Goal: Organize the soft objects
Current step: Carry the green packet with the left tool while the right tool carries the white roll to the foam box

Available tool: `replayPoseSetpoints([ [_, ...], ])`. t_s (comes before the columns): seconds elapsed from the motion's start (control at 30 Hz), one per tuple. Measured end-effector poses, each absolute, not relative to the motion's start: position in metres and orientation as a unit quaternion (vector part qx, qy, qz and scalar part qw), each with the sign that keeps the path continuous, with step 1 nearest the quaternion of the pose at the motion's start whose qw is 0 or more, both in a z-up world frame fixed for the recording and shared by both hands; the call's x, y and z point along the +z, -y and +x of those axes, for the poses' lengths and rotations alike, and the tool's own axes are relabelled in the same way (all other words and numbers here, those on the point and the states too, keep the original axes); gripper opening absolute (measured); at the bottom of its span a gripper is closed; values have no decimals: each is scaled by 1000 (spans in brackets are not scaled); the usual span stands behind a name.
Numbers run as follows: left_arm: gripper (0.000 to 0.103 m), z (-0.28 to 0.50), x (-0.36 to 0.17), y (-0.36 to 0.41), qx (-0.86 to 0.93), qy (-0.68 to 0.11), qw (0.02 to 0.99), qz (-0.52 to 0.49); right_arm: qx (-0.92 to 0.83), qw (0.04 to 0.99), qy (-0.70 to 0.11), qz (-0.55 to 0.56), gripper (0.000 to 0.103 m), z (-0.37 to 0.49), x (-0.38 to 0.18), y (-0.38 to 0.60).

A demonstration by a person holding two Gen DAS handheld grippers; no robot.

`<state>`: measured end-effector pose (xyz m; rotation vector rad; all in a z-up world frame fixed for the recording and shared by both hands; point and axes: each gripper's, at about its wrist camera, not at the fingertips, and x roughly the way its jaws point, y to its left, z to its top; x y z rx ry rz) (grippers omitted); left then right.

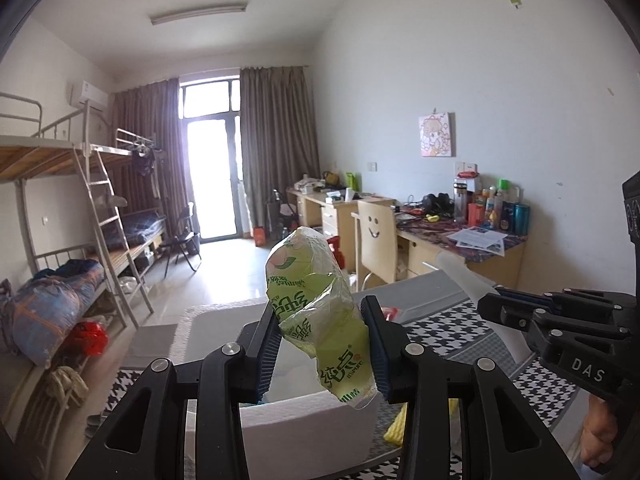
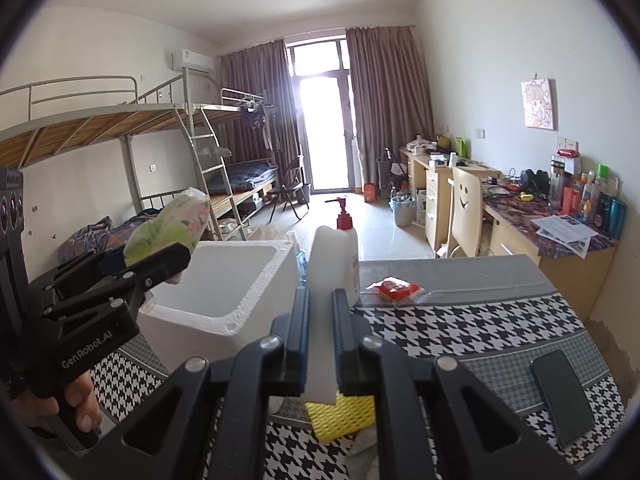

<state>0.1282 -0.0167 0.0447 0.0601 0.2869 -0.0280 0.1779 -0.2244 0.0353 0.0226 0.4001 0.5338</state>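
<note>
My left gripper (image 1: 322, 344) is shut on a green tissue pack (image 1: 316, 312) and holds it above the open white foam box (image 1: 312, 420). In the right wrist view the left gripper (image 2: 160, 268) and the tissue pack (image 2: 170, 226) hang over the foam box (image 2: 240, 280). My right gripper (image 2: 320, 340) is shut on a white foam strip (image 2: 324, 280), held upright over the houndstooth table (image 2: 460, 328). In the left wrist view the right gripper (image 1: 496, 300) holds the foam strip (image 1: 460, 272) to the right of the box.
A yellow foam net (image 2: 344, 416) lies below my right gripper. A red snack packet (image 2: 396, 288), a red-capped pump bottle (image 2: 348, 248) and a black phone (image 2: 564, 396) are on the table. Bunk beds (image 2: 120, 128) stand left, desks (image 2: 540, 220) right.
</note>
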Motion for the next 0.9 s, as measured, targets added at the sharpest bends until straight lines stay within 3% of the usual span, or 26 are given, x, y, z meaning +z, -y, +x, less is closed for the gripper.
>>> replayPoseSetpoints([
  [0.9, 42, 137, 44, -5, 38, -147, 988, 17, 324, 925, -199, -11, 13, 191, 43, 181],
])
